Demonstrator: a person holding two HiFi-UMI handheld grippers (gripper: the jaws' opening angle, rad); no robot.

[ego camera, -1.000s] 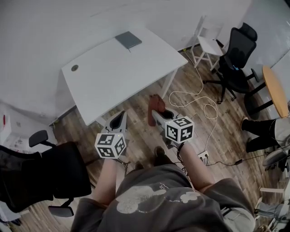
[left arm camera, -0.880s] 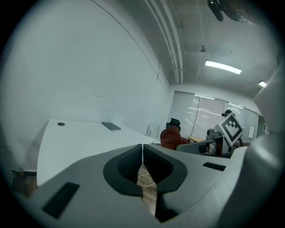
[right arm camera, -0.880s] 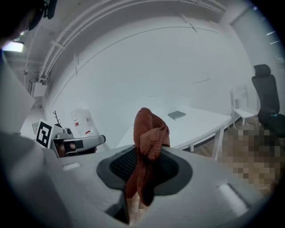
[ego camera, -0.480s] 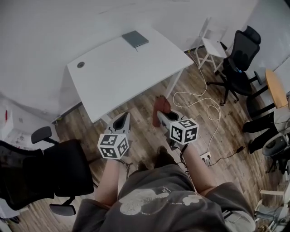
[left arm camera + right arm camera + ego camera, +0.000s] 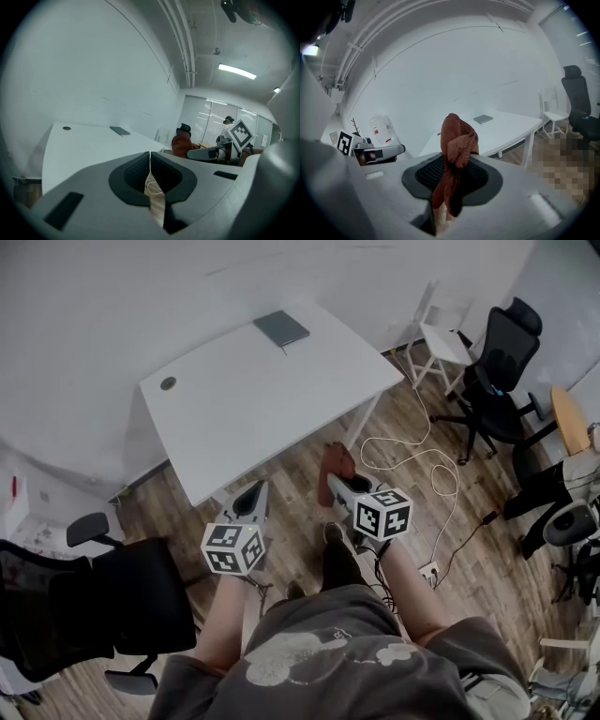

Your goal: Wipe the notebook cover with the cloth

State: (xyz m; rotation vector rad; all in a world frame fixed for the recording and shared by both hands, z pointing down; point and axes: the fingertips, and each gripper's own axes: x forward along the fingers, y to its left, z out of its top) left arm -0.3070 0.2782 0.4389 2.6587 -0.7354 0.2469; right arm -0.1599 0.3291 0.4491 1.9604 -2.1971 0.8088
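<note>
Currently: right gripper (image 5: 451, 165) clamping red-brown cloth (image 5: 457, 140), lower end hiding between jaws; left gripper (image 5: 150, 157) jaws pressing together. Notebook (image 5: 281, 328) lying far on table (image 5: 246, 404), cover detail unresolvable.

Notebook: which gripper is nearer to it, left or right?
Right, by a little. The right gripper, shut on the cloth, is over the floor just short of the table; the left gripper, shut, is farther back. The notebook lies at the table's far edge.

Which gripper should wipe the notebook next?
Right. The right gripper is shut on the cloth; the left gripper is shut and empty. The notebook lies at the table's far corner.
</note>
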